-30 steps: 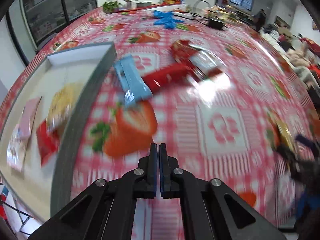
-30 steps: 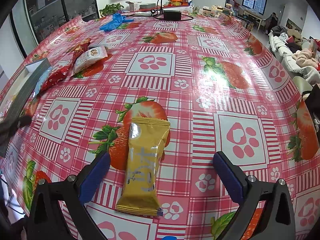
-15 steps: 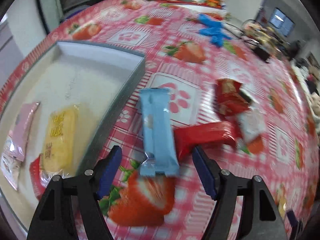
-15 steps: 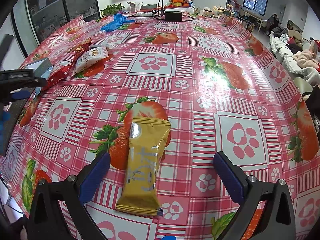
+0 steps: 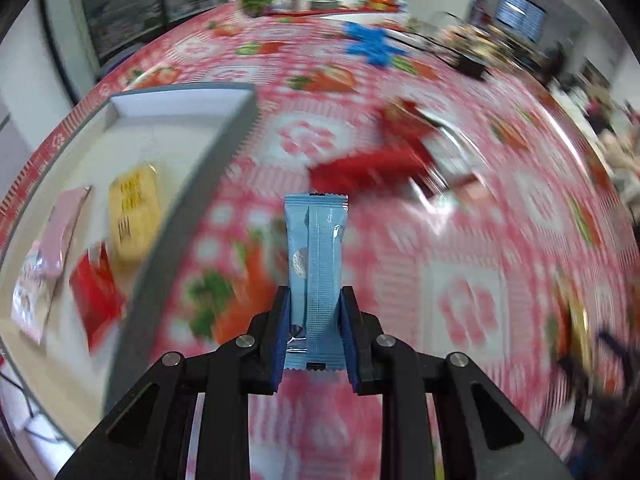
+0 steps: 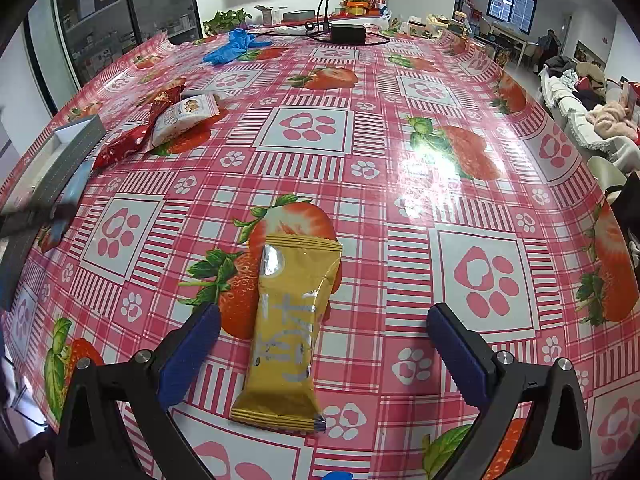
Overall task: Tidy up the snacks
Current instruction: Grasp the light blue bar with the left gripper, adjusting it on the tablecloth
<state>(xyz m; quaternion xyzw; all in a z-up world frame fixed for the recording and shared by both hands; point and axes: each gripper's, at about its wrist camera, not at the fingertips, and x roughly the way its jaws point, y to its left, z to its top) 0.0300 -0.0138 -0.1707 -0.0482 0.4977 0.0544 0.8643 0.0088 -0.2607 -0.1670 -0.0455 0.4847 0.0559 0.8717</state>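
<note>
Left gripper (image 5: 314,334): jaws have just been closing and now pinch the lower part of a light blue snack bar (image 5: 316,264), with one blue pad on each long edge of the wrapper. The bar stands along the fingers, its far end pointing away from the camera, over the red-and-white checked tablecloth (image 5: 472,264).

Right gripper (image 6: 322,354): jaws spread wide, low over the tablecloth. A gold snack bar (image 6: 290,328) lies flat between the pads, nearer the left pad, touching neither.

Grey tray (image 5: 192,208): sits to the left of the held blue bar in the left wrist view. Its white floor carries a yellow packet (image 5: 134,216), a pink packet (image 5: 64,224) and a red packet (image 5: 96,292). The yellow and red packets lie close to the tray's right wall; the pink one lies further left.

Loose snacks: a long red wrapper (image 5: 368,168) lies on the cloth beyond the blue bar, blurred. In the right wrist view, the same area shows a white pouch (image 6: 184,118) leaning on red wrappers, just beside the tray corner.

Far end of the table: a blue glove (image 6: 236,46) and a black box with cables (image 6: 346,32).
</note>
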